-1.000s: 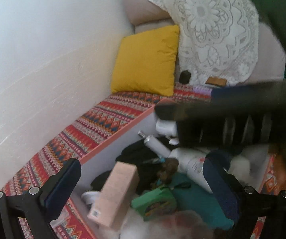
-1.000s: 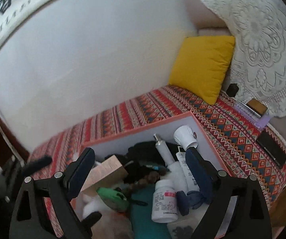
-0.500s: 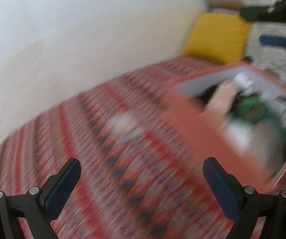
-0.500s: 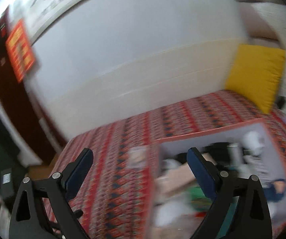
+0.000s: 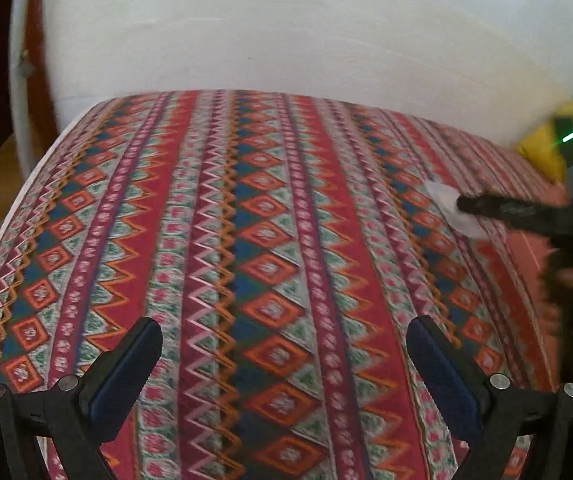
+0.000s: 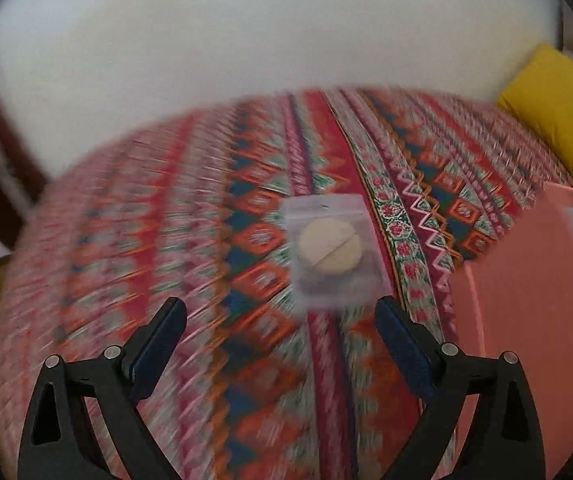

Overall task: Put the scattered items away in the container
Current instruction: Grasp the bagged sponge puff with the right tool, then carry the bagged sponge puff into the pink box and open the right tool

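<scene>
On the patterned cover (image 6: 246, 240), a clear packet (image 6: 332, 250) lies ahead of the right gripper's (image 6: 280, 330) spread, empty fingers, salmon box (image 6: 526, 300) beside.

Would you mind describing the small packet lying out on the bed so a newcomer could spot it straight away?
Start from the red patterned bedspread and find the pink box on it. Beside the box lies a clear plastic pouch, ahead of the open right gripper. It holds a round beige pad, the only loose item visible there.
</scene>
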The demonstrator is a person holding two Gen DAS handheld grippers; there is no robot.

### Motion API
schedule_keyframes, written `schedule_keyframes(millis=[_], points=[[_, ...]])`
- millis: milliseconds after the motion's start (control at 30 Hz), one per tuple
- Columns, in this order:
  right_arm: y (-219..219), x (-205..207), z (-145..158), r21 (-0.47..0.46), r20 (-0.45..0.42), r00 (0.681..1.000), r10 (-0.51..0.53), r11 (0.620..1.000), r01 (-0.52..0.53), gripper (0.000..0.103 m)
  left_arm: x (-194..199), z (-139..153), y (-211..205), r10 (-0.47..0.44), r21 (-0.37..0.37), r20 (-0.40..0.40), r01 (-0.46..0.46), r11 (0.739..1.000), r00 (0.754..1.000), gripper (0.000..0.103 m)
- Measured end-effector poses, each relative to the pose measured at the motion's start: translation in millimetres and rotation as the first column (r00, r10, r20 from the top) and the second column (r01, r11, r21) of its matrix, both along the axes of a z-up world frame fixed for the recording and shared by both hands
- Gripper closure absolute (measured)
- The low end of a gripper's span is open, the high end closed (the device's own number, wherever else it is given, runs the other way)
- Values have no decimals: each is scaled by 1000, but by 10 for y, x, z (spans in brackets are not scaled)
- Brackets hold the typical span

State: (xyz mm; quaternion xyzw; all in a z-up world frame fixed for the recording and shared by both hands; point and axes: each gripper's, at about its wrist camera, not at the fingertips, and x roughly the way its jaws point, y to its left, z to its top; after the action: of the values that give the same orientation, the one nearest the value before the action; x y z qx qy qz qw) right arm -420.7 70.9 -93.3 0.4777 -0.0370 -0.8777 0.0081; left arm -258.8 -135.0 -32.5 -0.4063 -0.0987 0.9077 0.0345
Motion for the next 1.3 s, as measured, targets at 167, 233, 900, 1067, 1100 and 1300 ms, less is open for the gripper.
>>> schedule_keyframes(millis=[167,233,900,1067,1100,1300], points=[[232,-596,-555,39,76,992,-101,994,98,7,-170,54,-118,28,55,-8,-28,998,1000,2],[247,-558,-488,43,44,995,-86,995,84,41,-218,0,-120,42,39,11,-42,998,999,2],[69,2362,1367,-100,-421,871,254,941,-323,59,599,519,261,182,-111,-191,-205,972,965,2],[294,2800,1742,-61,-530,817,227,951,-304,59,784,763,496,163,-109,-258,-197,974,952,2],[364,2869,1796,-59,-544,811,215,954,-293,59,807,797,551,159,-113,-269,-195,974,950,2],[898,3181,2063,-67,-605,787,118,978,-198,59,941,950,990,96,-152,-323,-152,977,941,2]])
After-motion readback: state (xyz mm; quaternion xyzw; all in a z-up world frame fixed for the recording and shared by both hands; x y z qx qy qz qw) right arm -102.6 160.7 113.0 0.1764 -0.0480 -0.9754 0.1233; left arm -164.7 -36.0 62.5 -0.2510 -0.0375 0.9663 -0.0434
